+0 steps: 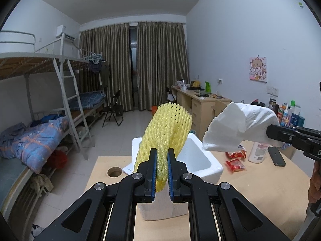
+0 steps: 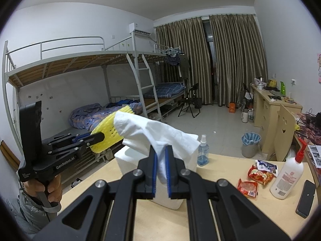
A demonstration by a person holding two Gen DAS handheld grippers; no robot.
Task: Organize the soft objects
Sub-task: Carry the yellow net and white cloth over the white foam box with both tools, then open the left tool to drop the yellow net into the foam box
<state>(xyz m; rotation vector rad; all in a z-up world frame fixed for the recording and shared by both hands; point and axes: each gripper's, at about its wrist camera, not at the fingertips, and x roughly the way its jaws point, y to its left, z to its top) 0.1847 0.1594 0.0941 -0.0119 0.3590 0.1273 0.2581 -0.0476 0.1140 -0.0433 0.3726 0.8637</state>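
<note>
Above the foam box: both soft items aloft, none inside yet.
Yellow foam net (image 1: 167,129): pinched at its lower end by the left gripper (image 1: 162,172), fanning up and forward over the box.
White cloth (image 2: 158,134): clamped between the blue pads (image 2: 154,172) of the right gripper (image 2: 161,172), draping left, just beside the net and overlapping it from the right wrist.
Left gripper: closed tight on the net.
Right gripper: closed tight on the cloth.
White foam box (image 1: 197,160): open, resting on the wooden table (image 1: 270,190), directly beneath both items.
Further right on the table: red snack packets (image 2: 253,179), white pump bottle (image 2: 287,180), dark phone (image 2: 306,197).
Behind the box: blue spray bottle (image 2: 203,152).
</note>
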